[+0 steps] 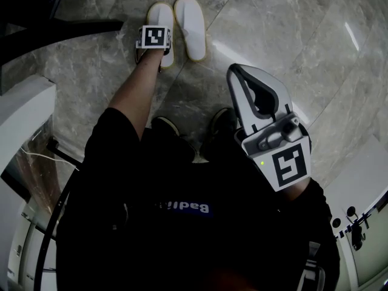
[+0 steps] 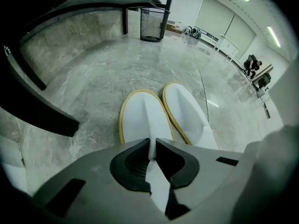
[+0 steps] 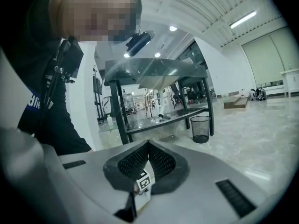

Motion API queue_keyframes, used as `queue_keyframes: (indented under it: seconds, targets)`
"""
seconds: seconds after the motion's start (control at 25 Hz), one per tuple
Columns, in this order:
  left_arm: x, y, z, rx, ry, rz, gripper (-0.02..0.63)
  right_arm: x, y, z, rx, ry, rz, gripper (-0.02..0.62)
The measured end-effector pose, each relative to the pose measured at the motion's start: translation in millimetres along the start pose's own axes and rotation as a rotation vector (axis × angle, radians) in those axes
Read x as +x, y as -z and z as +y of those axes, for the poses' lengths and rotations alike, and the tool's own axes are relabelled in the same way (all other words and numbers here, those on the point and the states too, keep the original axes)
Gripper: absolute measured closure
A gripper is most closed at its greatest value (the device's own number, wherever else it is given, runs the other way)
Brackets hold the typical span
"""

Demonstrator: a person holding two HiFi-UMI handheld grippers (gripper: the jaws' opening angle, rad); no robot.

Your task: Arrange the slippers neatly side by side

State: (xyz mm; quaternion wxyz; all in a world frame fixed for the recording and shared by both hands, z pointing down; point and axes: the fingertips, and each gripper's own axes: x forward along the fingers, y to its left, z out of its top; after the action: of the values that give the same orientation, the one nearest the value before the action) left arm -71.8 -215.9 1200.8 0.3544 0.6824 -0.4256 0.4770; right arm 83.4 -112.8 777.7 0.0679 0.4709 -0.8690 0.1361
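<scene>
At the top centre of the head view, two white slippers lie side by side and touching on the marble floor (image 1: 291,35). The left gripper (image 2: 152,145) is clamped on a pinch of the white upper of the left slipper (image 2: 142,118); the right slipper (image 2: 187,111) lies untouched beside it. The right gripper (image 3: 148,144), at the frame's right, is raised off the floor with its jaws together and empty.

grey marble floor (image 1: 291,29) all round, black mesh bin (image 2: 153,24) standing on it near a dark table leg (image 2: 125,20). person's black shoes (image 1: 165,126) on the floor. glass-topped table (image 3: 154,69) in right gripper view.
</scene>
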Motion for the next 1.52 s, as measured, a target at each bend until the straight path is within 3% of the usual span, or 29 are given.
queue_keyframes:
  seconds: [0.32, 0.4, 0.68, 0.92, 1.12, 1.16, 1.24, 1.4, 1.52]
  targets:
    - [3.5, 2.7, -17.2, -0.194, 0.059, -0.032, 0.583, -2.5, 3.1, 0.9, 0.009, -0.011, 0.002, 0.595]
    - [3.5, 2.0, -20.3, -0.209, 0.062, -0.044, 0.583, -3.7, 2.8, 1.1, 0.007, -0.013, 0.001, 0.595]
    - [4.5, 4.5, -22.7, -0.134, 0.053, -0.056, 0.579, -6.4, -1.0, 5.0, -0.001, -0.026, -0.013, 0.595]
    - [-5.1, -1.5, -25.3, -0.133, 0.055, -0.103, 0.445, -8.0, -8.1, 10.2, -0.002, -0.032, -0.028, 0.595]
    - [-23.7, 0.2, -24.2, -0.138, 0.032, -0.119, 0.423, 2.1, -16.3, 13.2, -0.013, -0.033, -0.049, 0.595]
    - [-30.1, 3.3, -20.5, -0.127, 0.010, -0.115, 0.382, 4.4, -19.3, 15.4, -0.002, -0.036, -0.052, 0.595]
    - [-44.9, 6.6, -14.9, -0.082, -0.030, -0.115, 0.379, 8.9, -27.3, 21.8, 0.018, -0.046, -0.059, 0.595]
    - [-83.4, -1.1, -25.5, -0.027, 0.011, -0.190, 0.379, 14.8, -35.1, 38.4, 0.034, -0.050, 0.003, 0.595]
    - [-145.5, -3.1, -24.5, -0.004, 0.009, -0.196, 0.379, 2.1, -55.4, 55.6, 0.054, -0.043, 0.085, 0.595]
